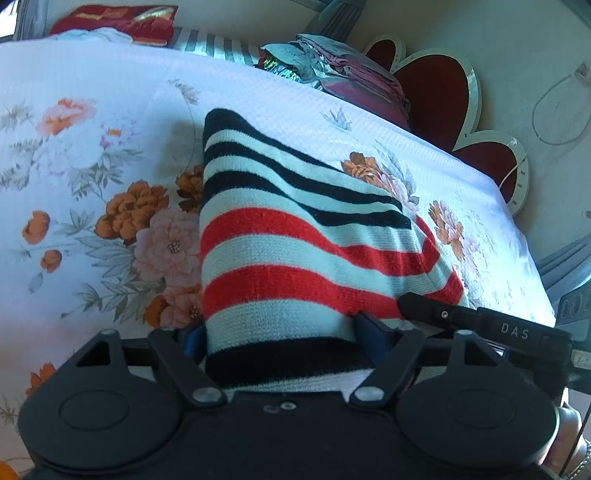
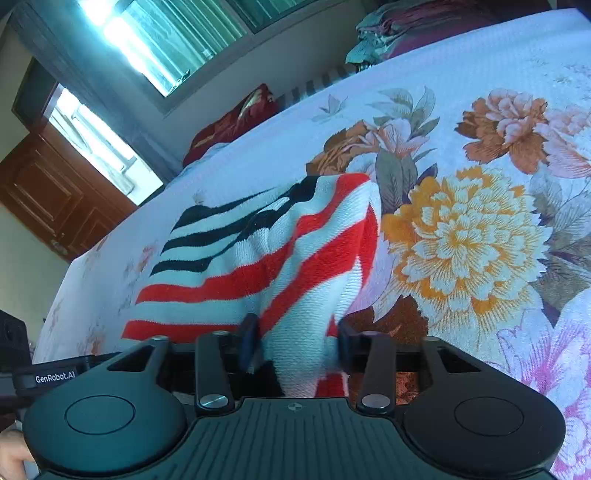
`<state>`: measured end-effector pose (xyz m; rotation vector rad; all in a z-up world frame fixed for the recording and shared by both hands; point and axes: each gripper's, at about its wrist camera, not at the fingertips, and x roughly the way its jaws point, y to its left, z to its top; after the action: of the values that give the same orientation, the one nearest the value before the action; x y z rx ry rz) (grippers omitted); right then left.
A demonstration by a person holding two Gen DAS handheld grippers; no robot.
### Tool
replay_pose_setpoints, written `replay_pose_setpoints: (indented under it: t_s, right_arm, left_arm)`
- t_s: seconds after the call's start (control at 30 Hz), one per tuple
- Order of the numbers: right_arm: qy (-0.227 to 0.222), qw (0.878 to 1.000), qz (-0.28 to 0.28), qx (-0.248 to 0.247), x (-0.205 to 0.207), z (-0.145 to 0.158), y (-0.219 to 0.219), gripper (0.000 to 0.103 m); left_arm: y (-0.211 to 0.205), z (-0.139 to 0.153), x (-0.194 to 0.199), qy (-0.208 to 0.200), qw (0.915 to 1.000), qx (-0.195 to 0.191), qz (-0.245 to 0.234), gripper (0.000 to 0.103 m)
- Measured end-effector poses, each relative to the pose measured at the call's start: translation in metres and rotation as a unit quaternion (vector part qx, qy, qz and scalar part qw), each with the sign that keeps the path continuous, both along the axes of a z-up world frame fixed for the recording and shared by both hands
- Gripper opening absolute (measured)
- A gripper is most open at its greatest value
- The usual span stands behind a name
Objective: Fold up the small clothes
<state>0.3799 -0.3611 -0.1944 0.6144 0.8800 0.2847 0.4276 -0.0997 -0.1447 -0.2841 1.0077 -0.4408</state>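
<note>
A knitted sweater (image 1: 277, 240) striped in black, white and red lies on the flowered bedsheet (image 1: 92, 92). Its near edge rises into both grippers. My left gripper (image 1: 280, 332) stands wide, and the sweater's black end band fills the gap between its blue fingers (image 1: 369, 328). In the right wrist view the sweater (image 2: 240, 258) bunches up into my right gripper (image 2: 299, 339), whose pads are closed on a gathered fold of red and white knit. The right gripper's black housing (image 1: 517, 332) shows beside the left one, at the sweater's right corner.
A stack of folded clothes (image 1: 343, 70) sits at the bed's far end by a red heart-shaped headboard (image 1: 436, 85). A red pillow (image 1: 118, 22) lies far left. The sheet (image 2: 461, 240) spreads to the right. A brown door (image 2: 48, 199) and windows (image 2: 166, 44) are beyond.
</note>
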Motion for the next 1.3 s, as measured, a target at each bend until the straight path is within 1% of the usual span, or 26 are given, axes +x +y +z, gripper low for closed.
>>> replay_pose_setpoints:
  t_s: [0.07,0.1,0.17,0.27,0.37,0.5,0.67,0.83,0.97,1.03,1.17,1.3]
  right_arm:
    - [-0.001,1.0,-0.009,0.003,-0.003,0.003,0.001,0.036]
    - [-0.003,1.0,-0.012,0.003,-0.004,0.005,0.002,0.035]
    - [-0.007,1.0,-0.015,0.007,-0.006,0.009,0.003,0.034]
    - [-0.01,0.999,-0.026,0.03,-0.008,0.013,0.002,0.032]
    - [-0.017,0.998,-0.035,0.042,-0.012,0.021,0.006,0.032]
    - [-0.023,0.997,-0.041,0.054,-0.018,0.032,0.017,0.031]
    - [-0.032,0.996,-0.048,0.061,-0.027,0.049,0.049,0.031]
    - [-0.043,0.996,-0.051,0.058,-0.031,0.07,0.103,0.031]
    - [-0.047,0.996,-0.059,0.051,-0.032,0.084,0.168,0.031]
    - [-0.05,0.996,-0.055,0.045,-0.028,0.088,0.204,0.031]
    - [-0.053,0.996,-0.045,0.06,-0.014,0.086,0.276,0.031]
    - [-0.048,0.996,-0.023,0.075,0.014,0.075,0.339,0.031]
  left_arm:
    - [-0.001,0.004,-0.002,-0.006,1.0,0.004,0.0,0.067]
    - [-0.001,0.007,-0.003,-0.011,0.9999,0.007,-0.003,0.065]
    - [-0.001,0.011,-0.005,-0.019,0.9997,0.013,-0.01,0.057]
    - [-0.002,0.019,-0.009,-0.031,0.9991,0.018,-0.023,0.051]
    - [-0.001,0.027,-0.013,-0.043,0.9983,0.019,-0.036,0.048]
    - [0.007,0.039,-0.019,-0.056,0.9972,0.02,-0.046,0.047]
    - [0.036,0.057,-0.026,-0.076,0.9955,0.013,-0.055,0.047]
    - [0.095,0.07,-0.032,-0.09,0.9943,-0.003,-0.056,0.047]
    - [0.159,0.073,-0.034,-0.093,0.9939,-0.02,-0.056,0.047]
    - [0.193,0.074,-0.033,-0.093,0.994,-0.021,-0.054,0.047]
    - [0.263,0.076,-0.026,-0.096,0.9947,-0.011,-0.035,0.047]
    - [0.32,0.074,-0.012,-0.095,0.9954,0.005,-0.011,0.047]
